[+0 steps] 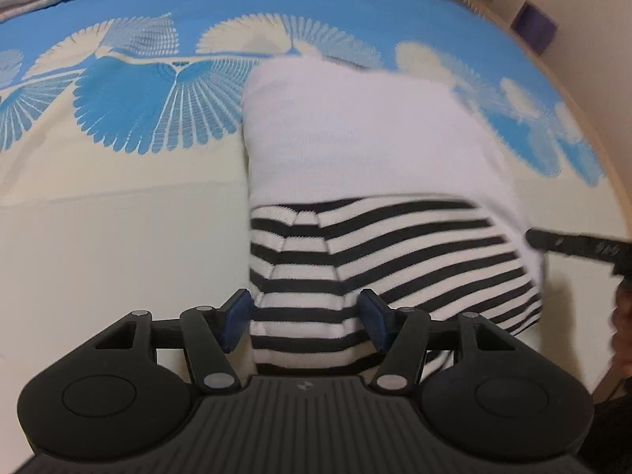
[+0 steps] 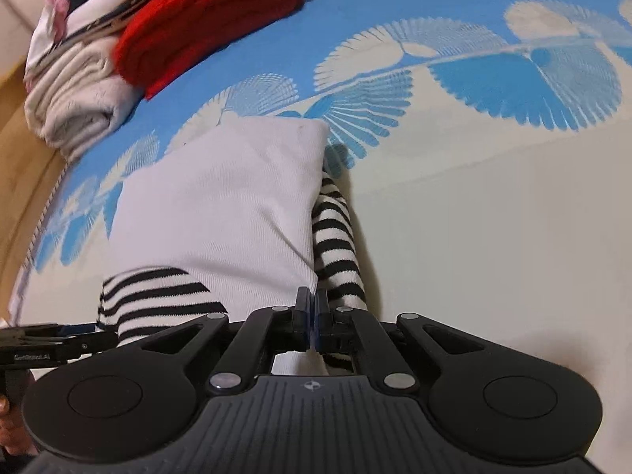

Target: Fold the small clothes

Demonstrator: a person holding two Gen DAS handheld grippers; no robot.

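A small top with a white body [image 1: 355,130] and black-and-white striped sleeves [image 1: 395,252] lies on the blue and cream patterned bedsheet [image 1: 118,237]. My left gripper [image 1: 306,320] is open, tilted down over the near striped sleeve, which runs between its blue pads [image 1: 237,316]. In the right wrist view the white body [image 2: 221,205] has one striped sleeve [image 2: 335,237] along its right side and another [image 2: 154,292] across its near left. My right gripper [image 2: 314,312] is shut, its tips at the seam between body and sleeve. Whether cloth is pinched does not show. It reaches the top's right edge [image 1: 531,237].
A folded red cloth [image 2: 205,19] and a stack of folded pale towels [image 2: 79,91] lie at the far end of the bed. A wooden bed edge [image 2: 15,138] runs along the left. A wall with a purple square [image 1: 533,27] stands at the right. Part of a hand [image 1: 622,328] shows.
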